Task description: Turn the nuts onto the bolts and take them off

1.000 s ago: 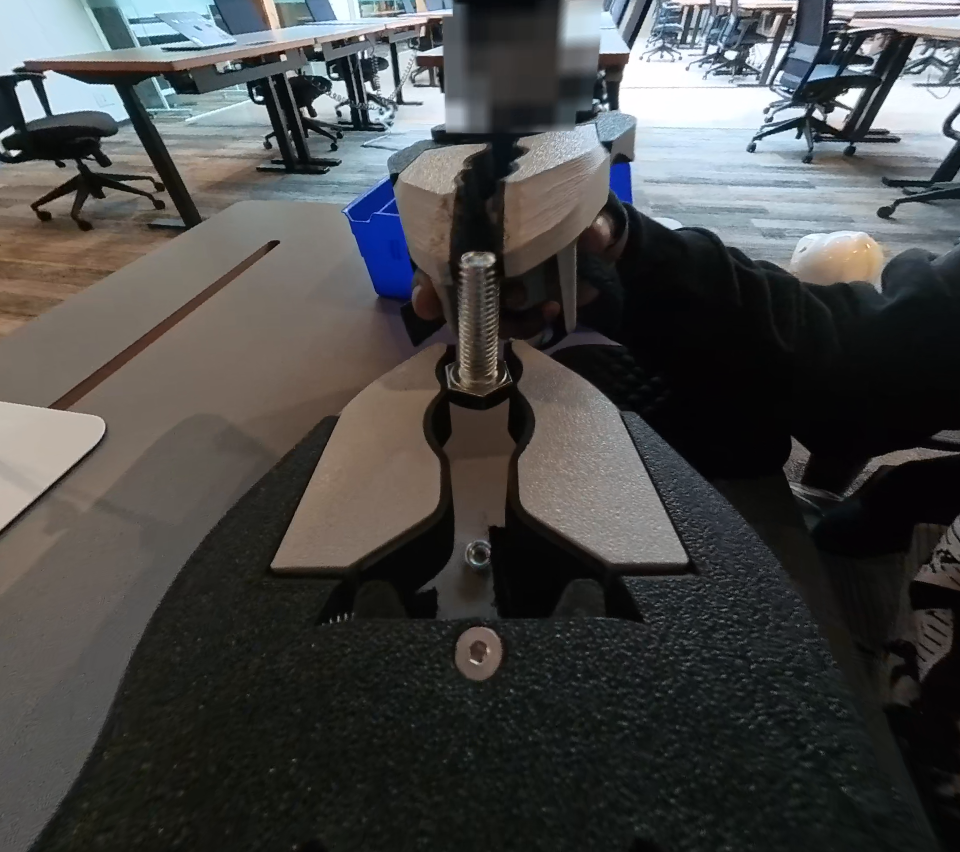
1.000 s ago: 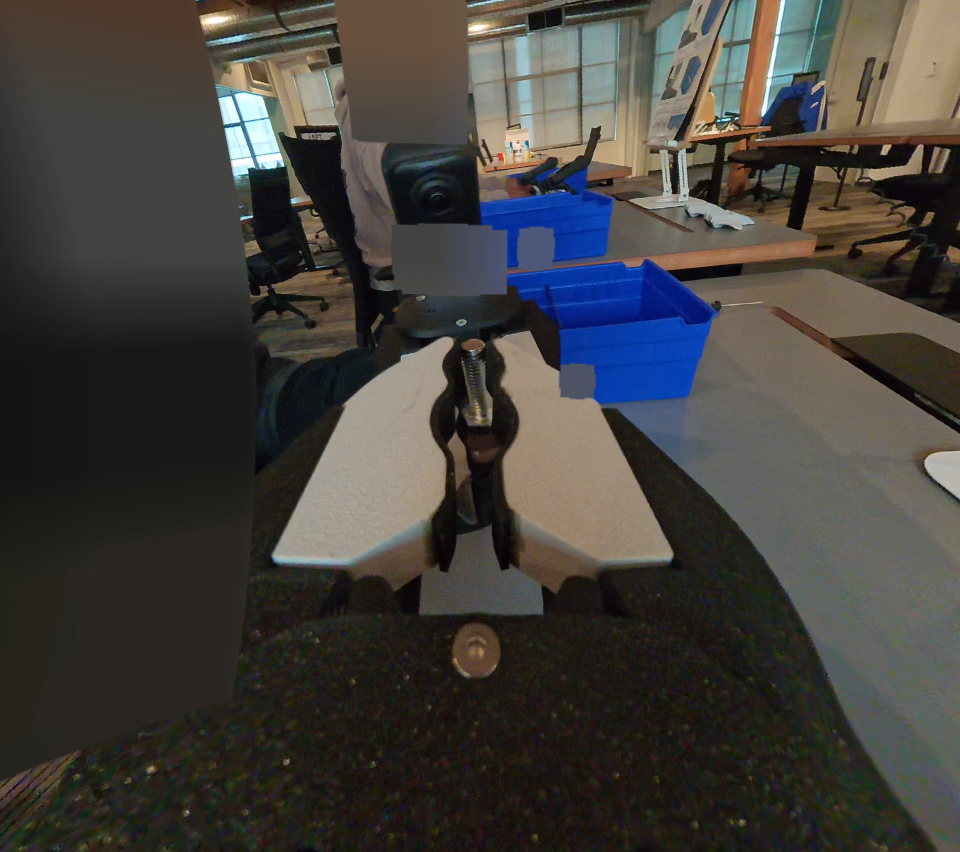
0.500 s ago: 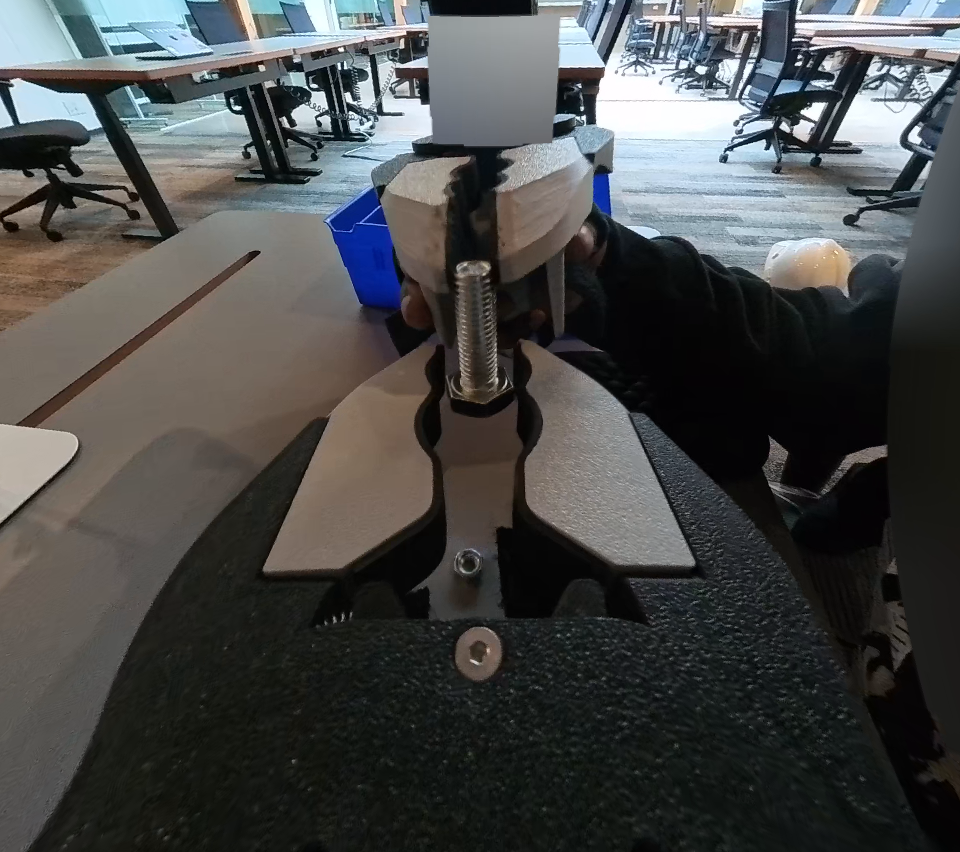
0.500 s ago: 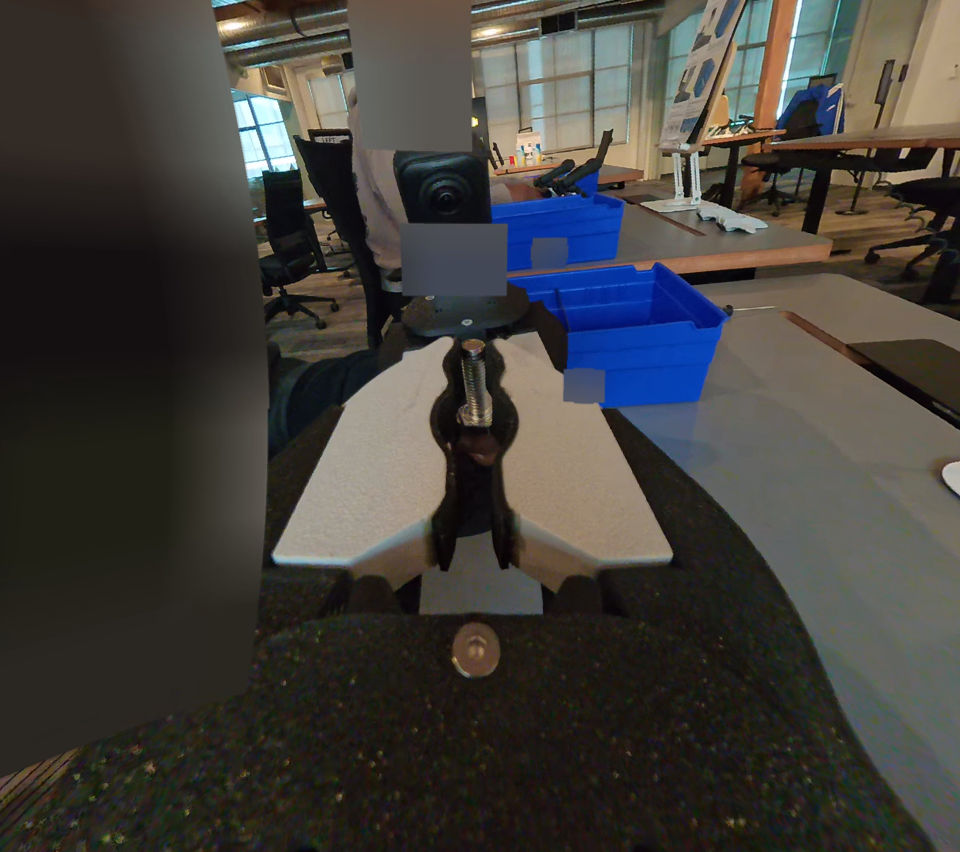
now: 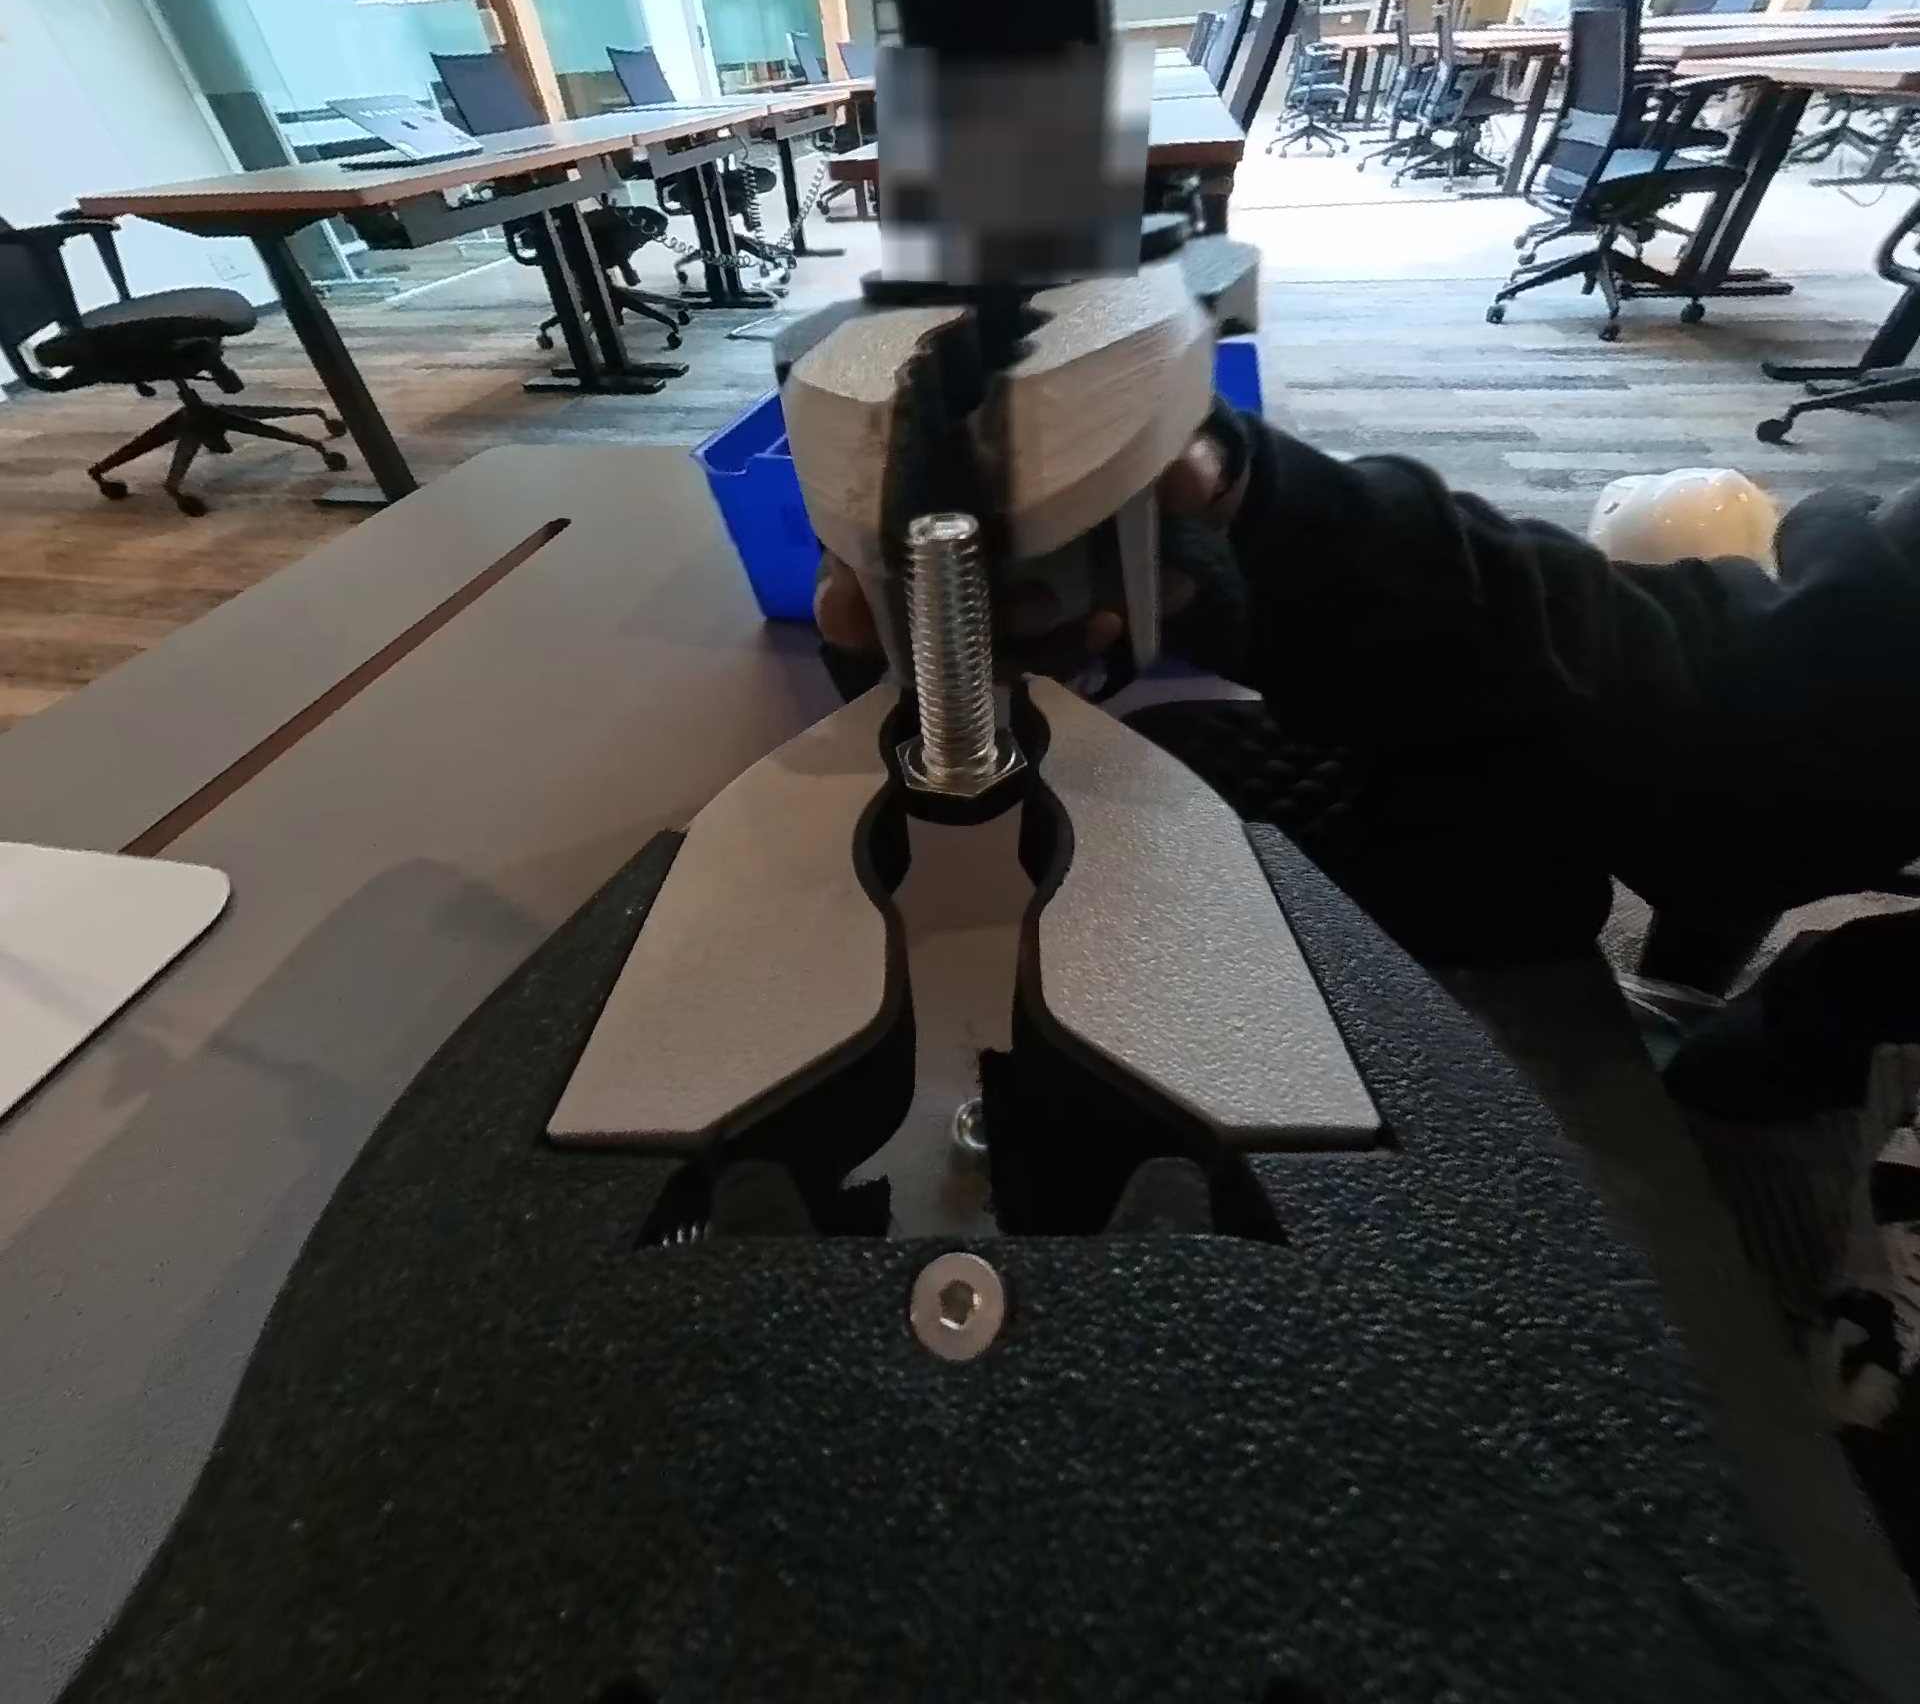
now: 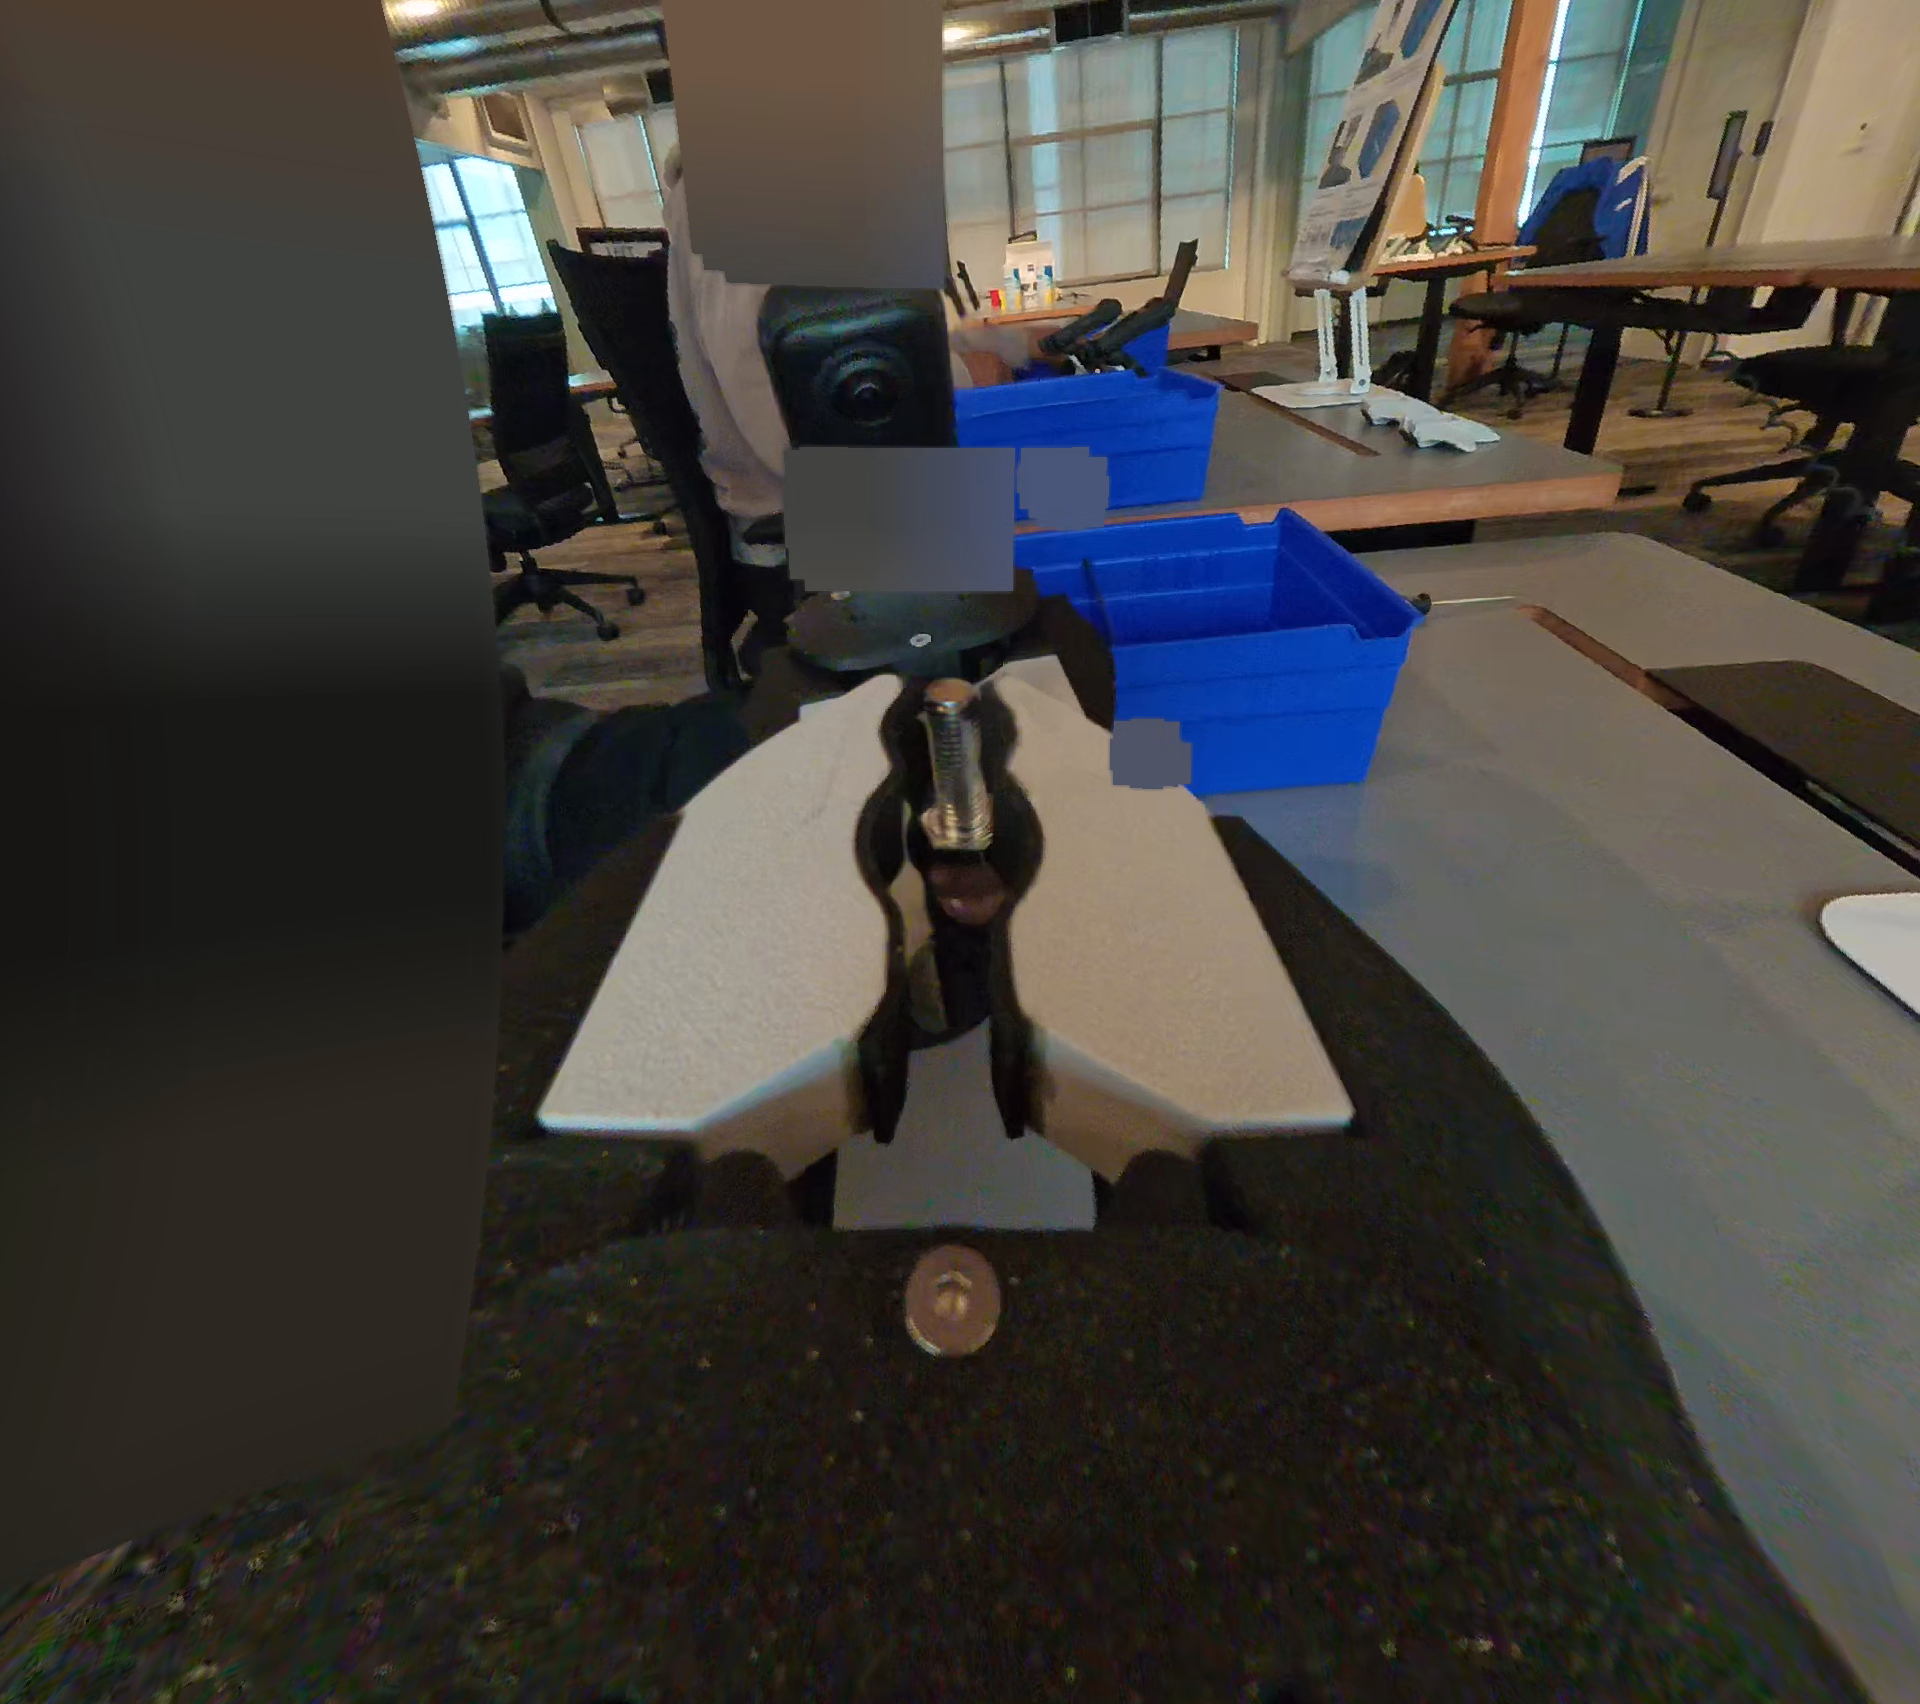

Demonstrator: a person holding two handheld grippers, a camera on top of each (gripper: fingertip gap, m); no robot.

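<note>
In the left wrist view my left gripper [image 5: 961, 719] is shut on a steel hex nut [image 5: 956, 766] at its fingertips. A threaded steel bolt [image 5: 943, 636] passes through the nut and runs forward to my right gripper [image 5: 987, 418], which faces me end-on. In the right wrist view the bolt [image 6: 948, 761] lies in the narrow gap between my right gripper's [image 6: 940, 693] white fingers, with a hex piece [image 6: 951, 828] at its near end. The jaws are closed on it. The left gripper's black base [image 6: 914, 636] sits just beyond. Both are held above the grey table [image 5: 436, 719].
A blue bin [image 6: 1247, 667] stands on the table behind the grippers and shows in the left wrist view [image 5: 758, 501]. A white pad [image 5: 83, 948] and a black mat [image 6: 1808, 719] lie at the table's side. A person's dark sleeve [image 5: 1455, 667] is at the right. Desks and chairs stand behind.
Both grippers keep their hold and shift only slightly together. The length of bolt showing beyond the nut looks about the same.
</note>
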